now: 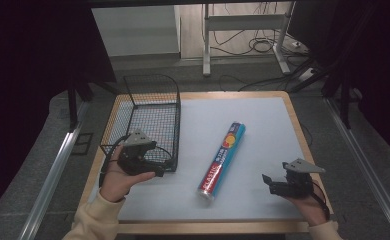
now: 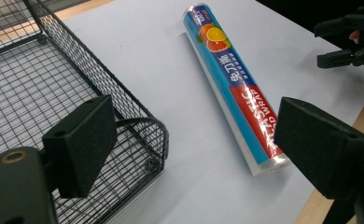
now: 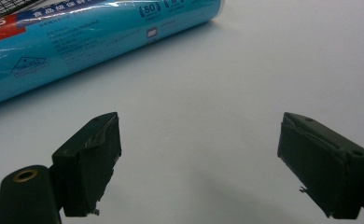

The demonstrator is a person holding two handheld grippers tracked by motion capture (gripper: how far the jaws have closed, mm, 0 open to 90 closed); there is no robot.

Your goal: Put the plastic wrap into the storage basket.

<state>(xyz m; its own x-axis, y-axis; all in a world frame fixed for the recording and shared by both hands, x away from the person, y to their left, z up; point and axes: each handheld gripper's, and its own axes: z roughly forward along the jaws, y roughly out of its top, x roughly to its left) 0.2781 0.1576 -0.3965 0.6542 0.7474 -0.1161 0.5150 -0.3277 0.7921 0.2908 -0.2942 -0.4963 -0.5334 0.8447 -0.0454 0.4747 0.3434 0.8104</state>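
A blue and red roll of plastic wrap (image 1: 223,159) lies on the pale mat, its red end toward me. It shows diagonally in the left gripper view as the roll (image 2: 234,84) and across the top in the right gripper view as the roll (image 3: 91,37). My left gripper (image 1: 159,167) is open by the near right corner of a black wire basket (image 1: 150,117), its jaws (image 2: 199,144) wide apart over the basket corner and the mat. My right gripper (image 1: 269,183) stands open to the right of the roll, nothing between its jaws (image 3: 199,158).
The wire basket (image 2: 45,93) holds nothing and sits at the table's left. The pale mat (image 1: 263,125) covers most of the wooden table (image 1: 298,125). Beyond the far edge are a desk frame (image 1: 243,35) and cables on the floor.
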